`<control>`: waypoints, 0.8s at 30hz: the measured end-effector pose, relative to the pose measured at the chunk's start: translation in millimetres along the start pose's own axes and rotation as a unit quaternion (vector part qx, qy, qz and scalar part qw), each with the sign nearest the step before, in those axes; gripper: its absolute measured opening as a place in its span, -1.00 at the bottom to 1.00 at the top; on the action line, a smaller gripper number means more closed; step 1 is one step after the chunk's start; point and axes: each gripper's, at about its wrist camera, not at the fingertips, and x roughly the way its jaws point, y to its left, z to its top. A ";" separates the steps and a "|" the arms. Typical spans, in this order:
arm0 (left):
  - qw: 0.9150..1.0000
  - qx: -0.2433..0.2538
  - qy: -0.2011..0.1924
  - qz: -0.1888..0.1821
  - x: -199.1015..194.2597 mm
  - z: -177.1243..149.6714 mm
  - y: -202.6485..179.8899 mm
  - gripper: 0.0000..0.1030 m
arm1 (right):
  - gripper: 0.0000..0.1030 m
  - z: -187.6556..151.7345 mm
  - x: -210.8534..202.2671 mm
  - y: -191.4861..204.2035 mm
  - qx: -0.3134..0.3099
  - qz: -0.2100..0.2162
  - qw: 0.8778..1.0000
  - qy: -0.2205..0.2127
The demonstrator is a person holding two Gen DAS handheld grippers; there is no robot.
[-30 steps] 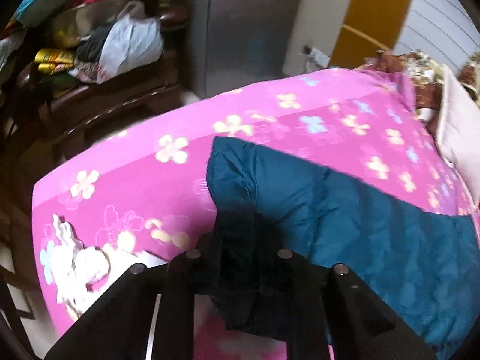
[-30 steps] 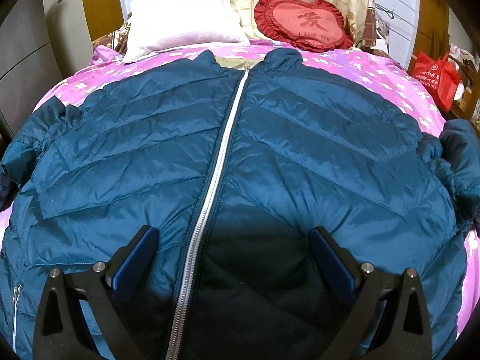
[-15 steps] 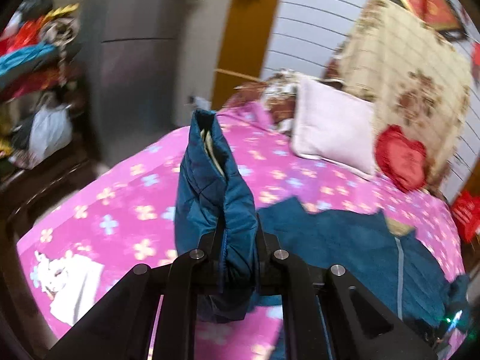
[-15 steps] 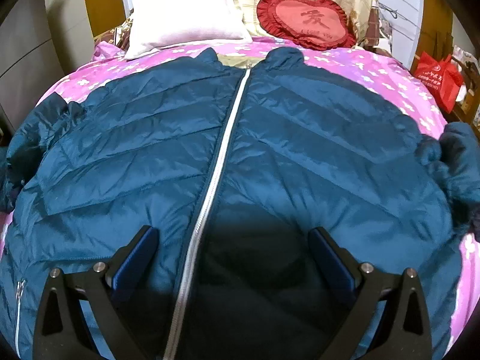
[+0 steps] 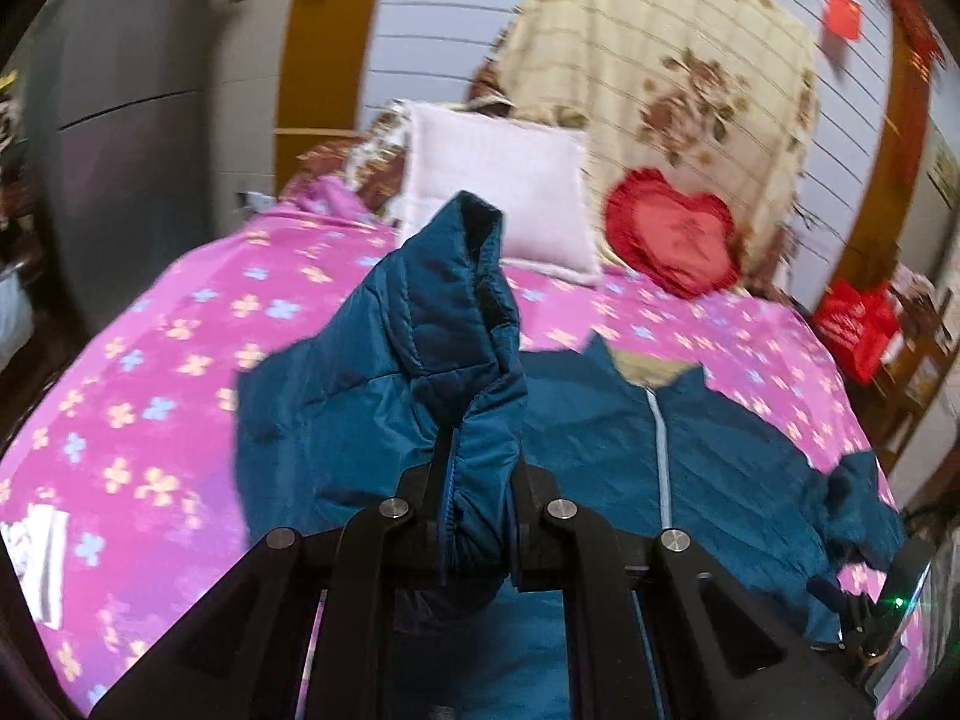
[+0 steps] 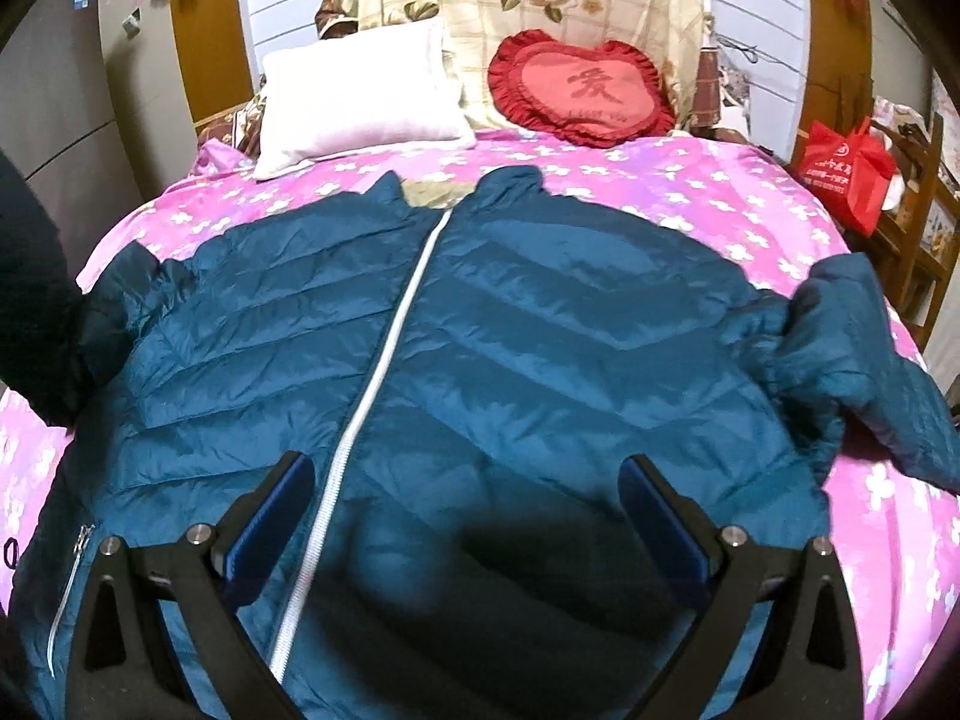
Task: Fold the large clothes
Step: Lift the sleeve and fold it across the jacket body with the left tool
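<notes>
Jaws first: our left gripper point(image 5: 477, 504) is clamped on the jacket's sleeve point(image 5: 432, 324), which stands up bunched above the fingers, lifted off the bed, its cuff end topmost. Our right gripper point(image 6: 465, 516) has its jaws spread wide with nothing between them, above the lower front of the jacket point(image 6: 510, 324). That jacket lies face up and spread flat on the pink flowered bedspread point(image 6: 690, 180), its white zipper point(image 6: 390, 360) closed and its collar toward the headboard, the other sleeve crumpled at the bed's right edge. Beyond it we see a pale pillow point(image 6: 354, 102) and a red heart cushion point(image 6: 582, 90).
</notes>
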 end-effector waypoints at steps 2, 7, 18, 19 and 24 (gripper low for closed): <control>1.000 0.008 0.011 -0.011 8.5 -5.7 -15.8 -1.00 | 0.99 -1.9 -1.2 -6.4 0.002 -0.004 1.000 0.000; 0.998 0.035 0.035 -0.033 29.3 -24.9 -57.3 -1.00 | 0.99 -8.5 4.0 -27.6 0.017 -0.013 1.000 0.009; 0.994 0.062 0.080 -0.049 82.9 -60.4 -105.7 -1.00 | 0.99 -23.6 29.6 -57.9 0.042 -0.022 0.998 0.043; 0.993 0.063 0.087 -0.049 88.6 -64.1 -107.9 -1.00 | 0.99 -24.7 31.1 -59.0 0.043 -0.022 0.998 0.044; 0.990 0.065 0.109 -0.056 110.2 -79.1 -116.7 -1.00 | 0.99 -29.7 37.3 -61.7 0.044 -0.020 0.998 0.047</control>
